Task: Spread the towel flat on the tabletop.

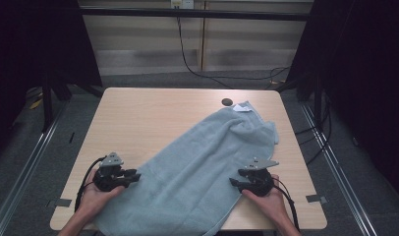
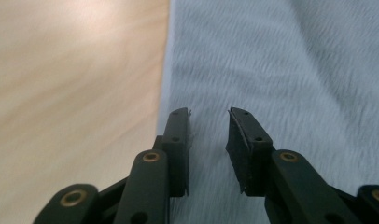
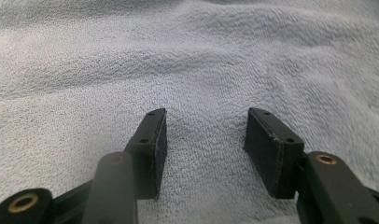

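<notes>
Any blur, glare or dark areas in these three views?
High view: dim, surroundings nearly black, table evenly lit. Left gripper view: towel and tabletop smeared by motion blur, soft glare at top left. Right gripper view: sharp, towel pile crisp, no glare.

My left hand (image 1: pixel 92 196) comes in from the bottom edge and holds the left gripper (image 1: pixel 133 175) low, its jaws pointing to the right. They stand apart with a narrow gap, nothing pinched between the 2 pads. My right hand (image 1: pixel 266 196) holds the right gripper (image 1: pixel 233 181) low too, pointing left, its jaws apart wider; the pads seem free, though the high view is dim.
</notes>
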`<state>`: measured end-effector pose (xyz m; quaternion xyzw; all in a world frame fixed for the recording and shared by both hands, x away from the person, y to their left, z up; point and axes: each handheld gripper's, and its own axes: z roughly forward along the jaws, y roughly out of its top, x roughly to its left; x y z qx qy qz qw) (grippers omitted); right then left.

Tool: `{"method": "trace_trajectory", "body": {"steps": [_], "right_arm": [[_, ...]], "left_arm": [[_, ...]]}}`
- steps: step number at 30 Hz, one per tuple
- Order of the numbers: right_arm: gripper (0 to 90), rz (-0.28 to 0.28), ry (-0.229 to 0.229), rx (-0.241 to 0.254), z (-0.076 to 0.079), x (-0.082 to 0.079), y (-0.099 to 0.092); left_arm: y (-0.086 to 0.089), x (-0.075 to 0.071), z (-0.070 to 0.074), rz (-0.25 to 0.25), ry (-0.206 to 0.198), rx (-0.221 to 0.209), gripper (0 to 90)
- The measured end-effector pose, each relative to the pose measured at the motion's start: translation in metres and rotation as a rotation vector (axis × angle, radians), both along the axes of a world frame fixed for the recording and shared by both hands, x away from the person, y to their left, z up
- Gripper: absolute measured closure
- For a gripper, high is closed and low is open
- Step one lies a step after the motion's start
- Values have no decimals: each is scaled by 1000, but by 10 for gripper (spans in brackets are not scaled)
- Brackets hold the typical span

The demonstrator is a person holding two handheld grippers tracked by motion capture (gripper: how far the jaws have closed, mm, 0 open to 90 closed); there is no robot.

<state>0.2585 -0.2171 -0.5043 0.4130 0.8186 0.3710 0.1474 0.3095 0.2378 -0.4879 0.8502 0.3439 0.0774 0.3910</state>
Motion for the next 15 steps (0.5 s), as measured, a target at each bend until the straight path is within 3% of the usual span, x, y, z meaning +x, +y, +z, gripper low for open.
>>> {"method": "trace_trajectory", "body": {"steps": [2, 3, 4, 8, 10, 12, 15], "right_arm": [[483, -1, 3, 4, 0, 0, 3], [482, 7, -4, 1, -1, 1, 6], [482, 7, -4, 1, -1, 1, 6], [482, 9, 2, 1, 0, -2, 6], [482, 15, 1, -1, 0, -5, 4], [483, 10, 5, -7, 1, -8, 2], [485, -3, 8, -11, 1, -13, -5]], "left_arm": [[-15, 15, 7, -21, -14, -7, 675], [-34, 32, 10, -38, -14, -29, 671], [-34, 32, 10, -38, -14, -29, 671], [-73, 59, -1, -63, 13, -15, 671], [-82, 64, -10, -74, 34, 4, 658], [-83, 65, -15, -73, 12, -8, 635], [-79, 55, -13, -90, -47, 63, 650]]}}
